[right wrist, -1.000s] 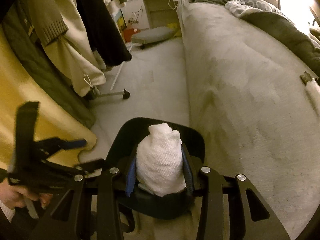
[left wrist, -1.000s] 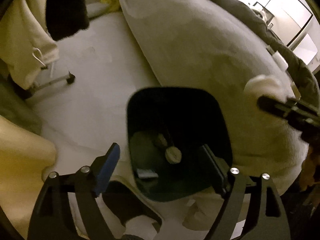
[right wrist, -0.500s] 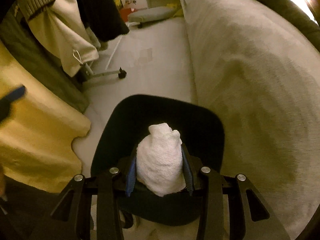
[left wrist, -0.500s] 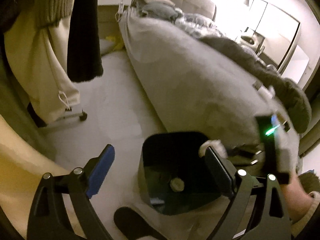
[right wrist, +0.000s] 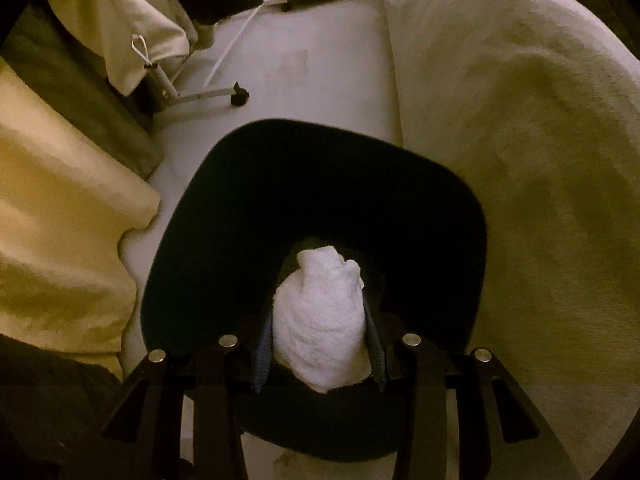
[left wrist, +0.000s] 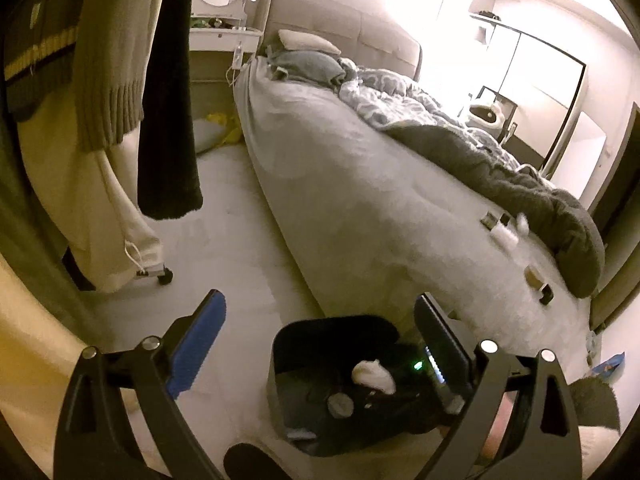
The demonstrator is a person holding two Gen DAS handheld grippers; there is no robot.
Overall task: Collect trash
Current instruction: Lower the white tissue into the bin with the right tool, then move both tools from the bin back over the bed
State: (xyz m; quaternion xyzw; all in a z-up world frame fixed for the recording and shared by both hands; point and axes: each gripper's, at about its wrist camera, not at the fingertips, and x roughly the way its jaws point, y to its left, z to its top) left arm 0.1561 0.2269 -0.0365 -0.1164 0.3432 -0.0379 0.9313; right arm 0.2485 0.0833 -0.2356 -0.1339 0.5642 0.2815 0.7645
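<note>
Left wrist view. Left gripper (left wrist: 320, 344) with jaws wide and opening further, nothing between the pads. Black trash bin (left wrist: 280, 364) on the pale floor (left wrist: 248, 248), below and between the two fingers, nearer the right-hand one. Inside the bin mouth: a white paper wad (left wrist: 372, 374) held at the tip of the right gripper (left wrist: 384, 384), a green indicator light beside it, and a small round item (left wrist: 340, 403) on the bin floor. Beyond the fingertips: bed (left wrist: 380, 200) with grey duvet (left wrist: 520, 184), several small scraps (left wrist: 505, 234) on the sheet far right of the right-hand finger. Hanging clothes (left wrist: 112, 80) above the left-hand finger.

Right wrist view. Fingers clamped on the paper wad (right wrist: 320, 320), pads pressing both sides, wad protruding past the fingertips. Bin rim (right wrist: 192, 216) encircling the fingertips on all sides; bin interior dark, contents not discernible. Bed side (right wrist: 520, 160) right of the fingers, a wheeled rack foot (right wrist: 236, 98) ahead and left. Scraps on the bed and left gripper not visible here; pad contact on the wad visible only here.

Against the earlier frames: left view formerly filled by the bin, now taking in the whole bed; bin smaller and lower between the fingers, jaws wider. Right view: bin rim formerly behind the wad only, now surrounding it; grip unchanged.
</note>
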